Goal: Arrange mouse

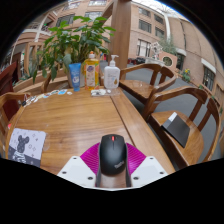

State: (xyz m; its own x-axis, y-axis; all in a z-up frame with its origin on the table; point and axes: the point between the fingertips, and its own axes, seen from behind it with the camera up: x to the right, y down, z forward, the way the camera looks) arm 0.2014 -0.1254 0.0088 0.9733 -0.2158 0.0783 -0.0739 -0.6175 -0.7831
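Note:
A black computer mouse (112, 154) with a red scroll wheel sits between my gripper's (112, 163) two fingers. The magenta pads (92, 158) press against its left and right sides, so the gripper is shut on it. The mouse points away from me over the near end of a wooden table (75, 120). I cannot tell whether the mouse touches the tabletop or is held just above it.
A mat with a cartoon print (25, 146) lies at the table's near left. At the far end stand a potted plant (75, 40), a blue cup (75, 76), a yellow bottle (92, 70) and a white pump bottle (112, 74). Wooden chairs (180, 118) line the right side.

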